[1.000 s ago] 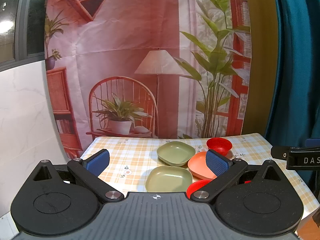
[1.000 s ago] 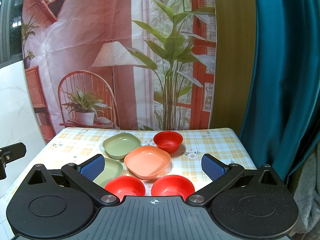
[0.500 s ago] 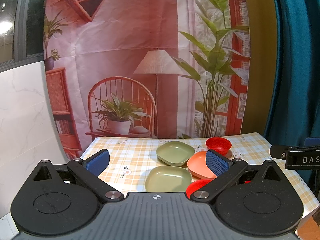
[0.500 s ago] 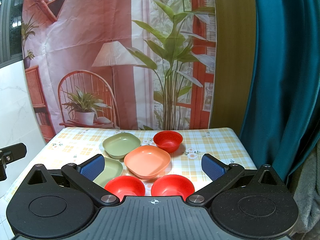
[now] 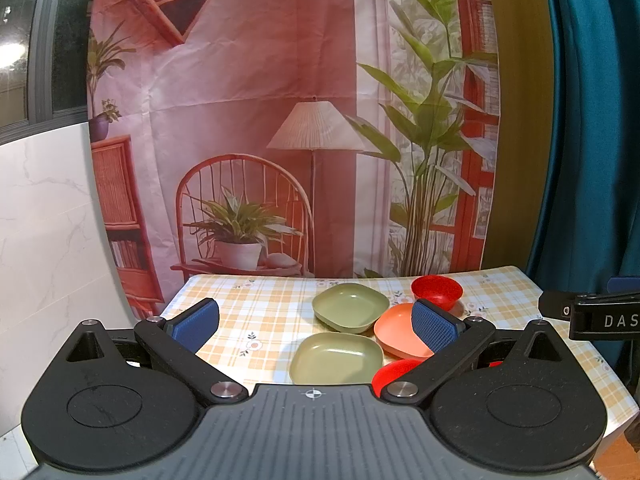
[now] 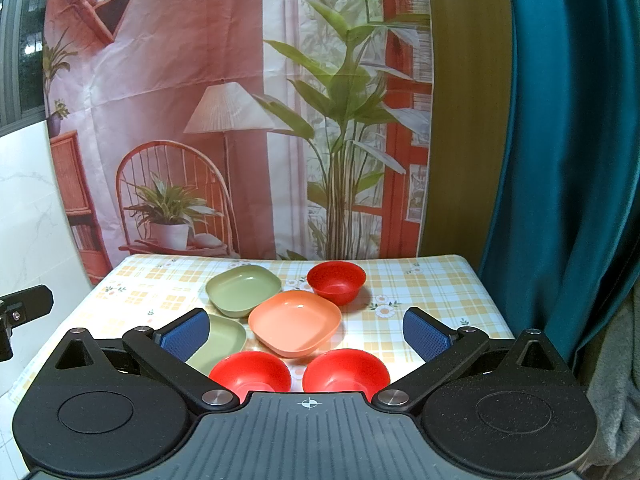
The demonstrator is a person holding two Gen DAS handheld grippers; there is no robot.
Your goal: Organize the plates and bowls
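Left wrist view: left gripper (image 5: 316, 322) spread wide, nothing btwn the blue pads, held above the near edge of the surface (image 5: 260, 304), level, pointing fwd. Near green plate (image 5: 337, 358) sits just ahead at 12 o'clock; far green plate (image 5: 350, 306) behind it, edges close. Orange plate (image 5: 394, 330) at 2 o'clock, partly hidden by the right-side pad. Far red bowl (image 5: 437, 291) beyond it. One near red bowl (image 5: 394, 370) only peeks out under the finger link; second one barely shows. Right gripper body (image 5: 592, 314) pokes in at 3 o'clock. Printed backdrop (image 5: 280, 120) behind, teal curtain (image 5: 592, 120) at right.

Right wrist view: right gripper (image 6: 306, 334) also wide apart, empty, level over the near edge. Shows both near red bowls whole: left red bowl (image 6: 250, 372) and right red bowl (image 6: 346, 370) side by side at 12 o'clock, apart. Orange plate (image 6: 295, 322) just behind them, red bowl (image 6: 337, 282) at 1 o'clock, green plates at 11, nearer one part-covered by left pad. Grey cloth (image 6: 612, 380) at 4 o'clock, unseen from the other cam.
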